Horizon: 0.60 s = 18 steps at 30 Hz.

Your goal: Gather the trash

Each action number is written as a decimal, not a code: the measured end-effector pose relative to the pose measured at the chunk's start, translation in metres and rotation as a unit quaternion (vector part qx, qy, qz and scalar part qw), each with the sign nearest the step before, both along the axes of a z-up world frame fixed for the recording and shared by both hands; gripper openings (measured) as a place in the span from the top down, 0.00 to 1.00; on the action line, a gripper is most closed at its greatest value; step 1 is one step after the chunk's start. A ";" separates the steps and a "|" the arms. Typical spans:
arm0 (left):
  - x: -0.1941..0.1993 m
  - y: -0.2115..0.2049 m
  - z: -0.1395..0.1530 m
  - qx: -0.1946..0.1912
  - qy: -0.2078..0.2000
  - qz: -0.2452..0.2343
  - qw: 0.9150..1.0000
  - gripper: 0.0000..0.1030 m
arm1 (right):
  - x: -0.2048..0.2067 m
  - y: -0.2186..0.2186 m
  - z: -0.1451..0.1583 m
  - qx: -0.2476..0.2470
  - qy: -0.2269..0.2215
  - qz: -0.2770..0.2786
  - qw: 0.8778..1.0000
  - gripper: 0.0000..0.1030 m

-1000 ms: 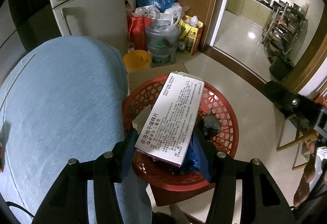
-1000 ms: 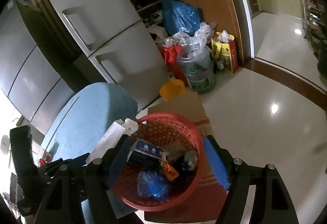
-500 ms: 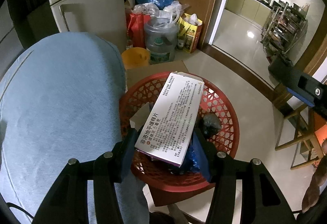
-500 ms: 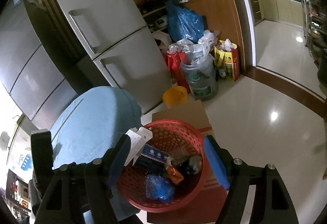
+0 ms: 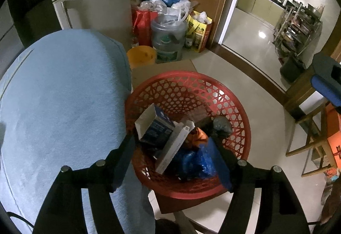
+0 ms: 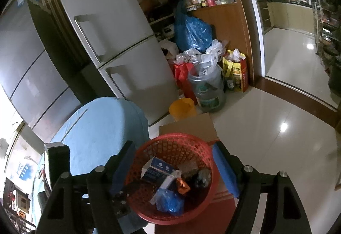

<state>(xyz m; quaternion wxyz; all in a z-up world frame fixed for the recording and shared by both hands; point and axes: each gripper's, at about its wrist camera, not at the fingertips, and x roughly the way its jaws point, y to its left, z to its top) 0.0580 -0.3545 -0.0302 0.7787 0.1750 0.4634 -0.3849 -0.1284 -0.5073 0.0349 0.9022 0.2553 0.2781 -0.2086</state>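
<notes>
A red mesh basket (image 5: pixel 238 106) stands on the floor beside a blue-covered table (image 5: pixel 59 106). In it lie a white medicine box (image 5: pixel 173 148) on its edge, a dark blue box (image 5: pixel 156 129), a blue bag (image 5: pixel 196 161), an orange wrapper (image 5: pixel 199 135) and a dark lump (image 5: pixel 221 125). My left gripper (image 5: pixel 177 157) is open and empty just above the basket. My right gripper (image 6: pixel 172 167) is open and empty, higher over the same basket (image 6: pixel 200 197); the white box (image 6: pixel 168 182) shows there too.
A cardboard sheet (image 6: pixel 189 127) lies under the basket. A yellow bucket (image 5: pixel 141 57), a water jug (image 5: pixel 168 42), red and yellow bags and a blue bag stand by the fridge (image 6: pixel 119 46). Wooden chairs (image 5: pixel 315 140) are at the right. Tiled floor (image 6: pixel 277 123) stretches toward the kitchen.
My left gripper opened and let go of the white medicine box, which dropped into the basket and now stands on its edge among the trash. The right gripper rose slightly.
</notes>
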 end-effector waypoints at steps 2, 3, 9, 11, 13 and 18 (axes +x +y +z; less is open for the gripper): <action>0.001 0.004 0.003 -0.005 -0.001 0.006 1.000 0.31 | 0.000 0.001 0.000 -0.001 0.001 0.000 1.000 0.24; 0.001 0.007 0.005 -0.008 -0.001 0.009 1.000 0.31 | 0.000 0.001 -0.001 0.000 0.002 0.000 1.000 0.24; 0.008 0.025 0.015 -0.016 -0.008 0.024 1.000 0.31 | 0.006 0.007 -0.001 0.000 0.007 0.010 1.000 0.23; 0.008 0.031 0.017 -0.017 -0.012 0.030 0.999 0.30 | 0.010 0.014 -0.001 -0.002 0.009 0.018 1.000 0.23; 0.010 0.041 0.020 -0.018 -0.019 0.039 0.999 0.30 | 0.016 0.020 -0.002 -0.002 0.011 0.025 1.000 0.23; 0.018 0.075 0.026 -0.026 -0.032 0.067 0.997 0.30 | 0.037 0.046 -0.007 -0.004 0.019 0.059 0.998 0.23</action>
